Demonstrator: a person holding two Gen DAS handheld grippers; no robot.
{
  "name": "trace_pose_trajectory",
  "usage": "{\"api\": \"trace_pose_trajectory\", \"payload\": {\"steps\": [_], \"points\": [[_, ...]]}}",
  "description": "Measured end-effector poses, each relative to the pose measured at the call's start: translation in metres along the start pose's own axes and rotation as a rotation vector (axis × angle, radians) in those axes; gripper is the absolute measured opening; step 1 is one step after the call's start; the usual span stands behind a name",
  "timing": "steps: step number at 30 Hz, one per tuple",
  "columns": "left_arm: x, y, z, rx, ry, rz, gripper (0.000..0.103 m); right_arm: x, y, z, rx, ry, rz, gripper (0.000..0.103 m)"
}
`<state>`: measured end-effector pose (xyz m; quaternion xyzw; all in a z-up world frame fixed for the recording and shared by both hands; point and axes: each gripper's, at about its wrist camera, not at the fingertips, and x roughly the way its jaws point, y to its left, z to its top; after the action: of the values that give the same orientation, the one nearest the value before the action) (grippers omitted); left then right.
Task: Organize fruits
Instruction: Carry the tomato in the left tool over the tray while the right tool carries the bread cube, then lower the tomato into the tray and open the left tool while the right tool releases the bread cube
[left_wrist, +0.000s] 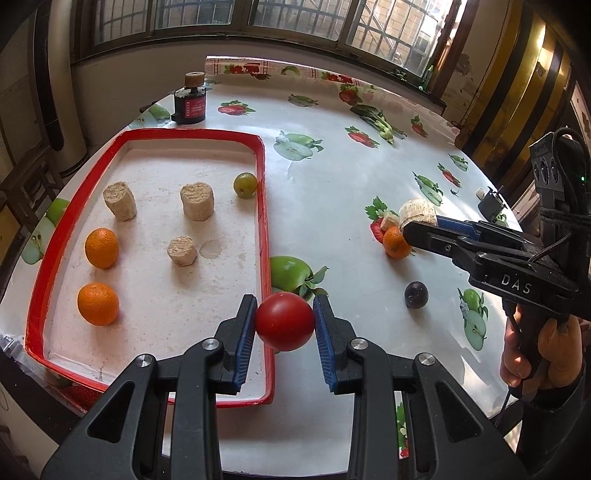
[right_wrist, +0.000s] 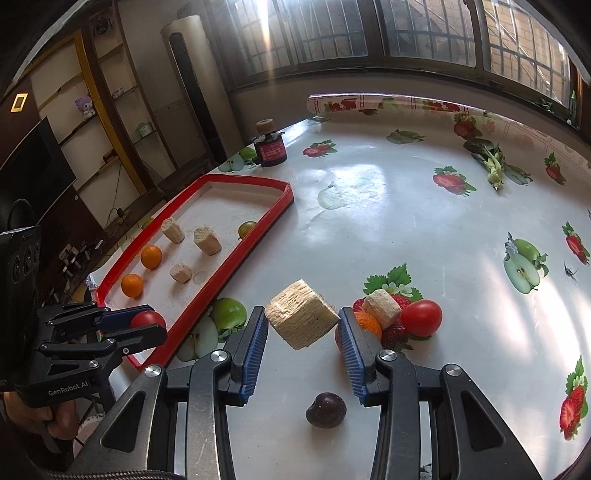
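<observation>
While left gripper (left_wrist: 284, 323) fingers clamp the red tomato (left_wrist: 284, 320) above the red tray (left_wrist: 263, 206) rim at approx. 5 o'clock, move it toward 10 o'clock, lower, then release. Right gripper (right_wrist: 302, 325) fingers grip a beige cylinder (right_wrist: 301, 318) w/ bench (right_wrist: 369, 221) beneath.

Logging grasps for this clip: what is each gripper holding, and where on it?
Left gripper clamps the red tomato across its middle. Right gripper clamps the beige chunk by opposite sides.
</observation>
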<state>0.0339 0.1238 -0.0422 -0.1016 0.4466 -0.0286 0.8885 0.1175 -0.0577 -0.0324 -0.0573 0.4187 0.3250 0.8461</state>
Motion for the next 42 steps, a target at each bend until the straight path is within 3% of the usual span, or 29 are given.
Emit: {"api": "trace_pose_trajectory", "payload": {"steps": [24,42], "points": [[-0.016,0.064,-0.017,-0.097,-0.007,0.063,0.029,0.033,0.066,0.009,-0.109,0.046,0.081,0.04],[-0.001,0.087,-0.016,-0.131,0.028,0.095,0.029,0.091,0.107,0.04,-0.176,0.101,0.133,0.04]]}}
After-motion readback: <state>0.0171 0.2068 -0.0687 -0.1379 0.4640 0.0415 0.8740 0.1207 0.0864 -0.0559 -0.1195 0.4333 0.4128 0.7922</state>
